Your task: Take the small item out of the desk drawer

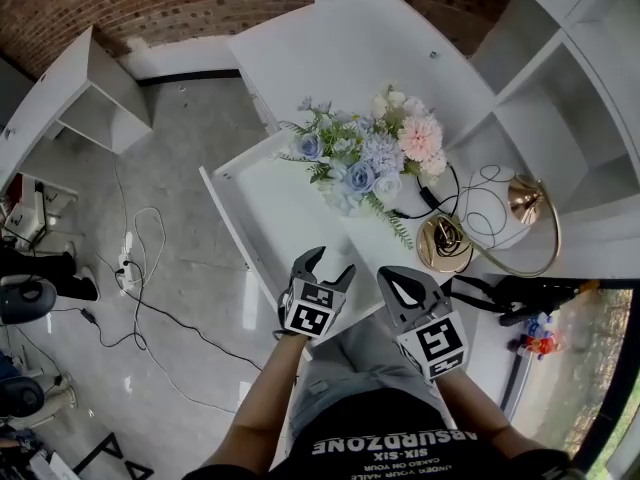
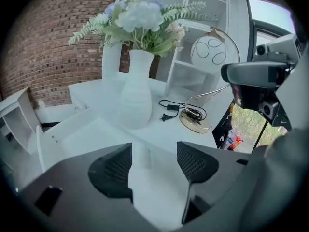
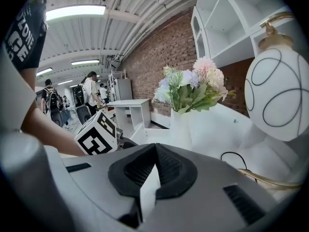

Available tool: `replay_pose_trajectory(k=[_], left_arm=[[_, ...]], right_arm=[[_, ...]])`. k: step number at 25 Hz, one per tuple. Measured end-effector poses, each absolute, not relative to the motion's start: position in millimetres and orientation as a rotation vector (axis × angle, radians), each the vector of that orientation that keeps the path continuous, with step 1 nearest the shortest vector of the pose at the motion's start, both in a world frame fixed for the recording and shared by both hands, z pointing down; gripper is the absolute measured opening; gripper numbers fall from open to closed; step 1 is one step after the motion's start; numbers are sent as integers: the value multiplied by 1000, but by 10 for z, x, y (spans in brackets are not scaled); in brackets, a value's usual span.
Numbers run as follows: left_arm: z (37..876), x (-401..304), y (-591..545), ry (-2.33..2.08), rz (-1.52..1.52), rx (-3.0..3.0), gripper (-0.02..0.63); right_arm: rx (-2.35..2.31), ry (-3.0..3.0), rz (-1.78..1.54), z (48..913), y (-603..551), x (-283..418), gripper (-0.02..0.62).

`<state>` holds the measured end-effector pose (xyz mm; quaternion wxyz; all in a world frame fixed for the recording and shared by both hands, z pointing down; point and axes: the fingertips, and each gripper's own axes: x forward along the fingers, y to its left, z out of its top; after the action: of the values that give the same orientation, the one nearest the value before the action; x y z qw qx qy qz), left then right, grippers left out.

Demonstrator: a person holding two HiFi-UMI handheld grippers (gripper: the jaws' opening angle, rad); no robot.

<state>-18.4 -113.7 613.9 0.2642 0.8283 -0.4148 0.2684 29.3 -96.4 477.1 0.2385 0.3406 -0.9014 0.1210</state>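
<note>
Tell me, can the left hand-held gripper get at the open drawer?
Probably yes: the left hand-held gripper hovers with jaws apart at the near end of the drawer, and nothing stands between them.

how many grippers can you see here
2. The left gripper is at the near end of the open drawer, jaws apart; the right gripper is beside it, jaws together, empty.

White desk [image 1: 350, 58] carries flower vase [image 2: 136, 98], gold lamp [image 1: 446, 242], black cable [image 2: 169, 116].
</note>
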Motion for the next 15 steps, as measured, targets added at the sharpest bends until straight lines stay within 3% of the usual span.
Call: replay_pose_trajectory(k=[15], left_arm=[[6890,-104,-1351,-1047,927,2198,275]], right_arm=[[949,-2429,378,4997,-1081,336,-3]])
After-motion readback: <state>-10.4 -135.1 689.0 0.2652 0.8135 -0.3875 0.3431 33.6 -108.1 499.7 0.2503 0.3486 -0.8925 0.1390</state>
